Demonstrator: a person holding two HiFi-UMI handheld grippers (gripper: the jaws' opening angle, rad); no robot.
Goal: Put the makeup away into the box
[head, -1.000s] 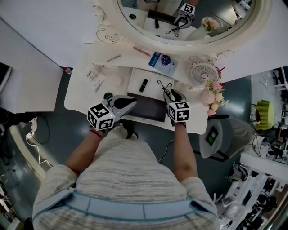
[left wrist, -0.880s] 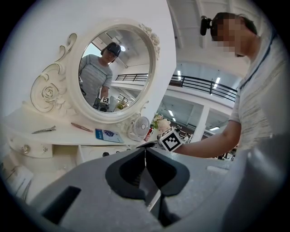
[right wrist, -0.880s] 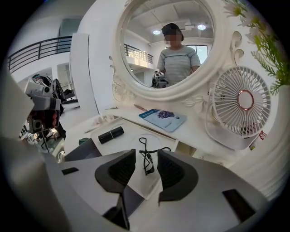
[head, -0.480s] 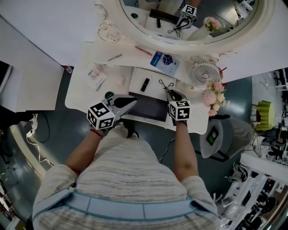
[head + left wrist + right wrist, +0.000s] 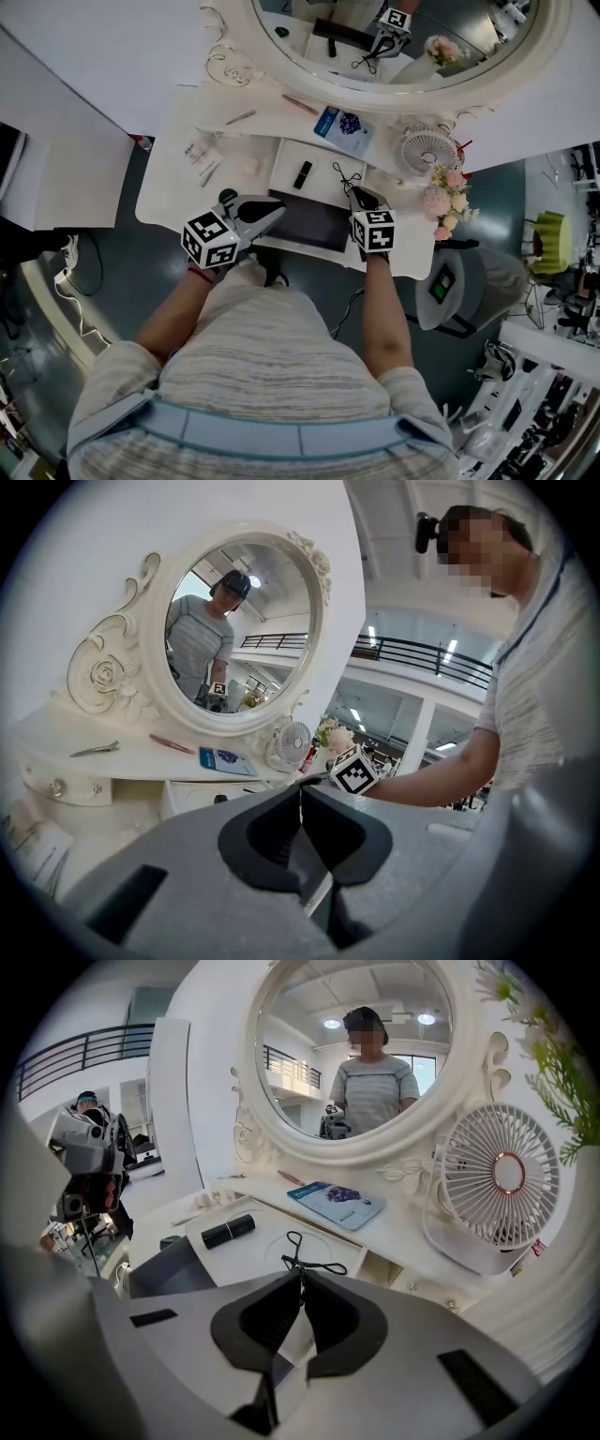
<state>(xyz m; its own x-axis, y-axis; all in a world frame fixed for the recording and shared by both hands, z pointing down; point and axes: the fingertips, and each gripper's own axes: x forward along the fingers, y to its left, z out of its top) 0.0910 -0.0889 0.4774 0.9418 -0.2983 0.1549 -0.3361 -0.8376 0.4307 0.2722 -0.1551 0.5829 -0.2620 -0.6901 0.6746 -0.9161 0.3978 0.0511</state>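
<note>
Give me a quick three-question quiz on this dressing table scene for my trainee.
1. True or false: the left gripper's jaws stand wide apart.
2. Fill in: in the right gripper view, right of the blue booklet, stands a white ___.
3. In that same view, what dark item lies left of the eyelash curler?

Key:
1. False, they are together with nothing between them.
2. Fan.
3. The black tube.
</note>
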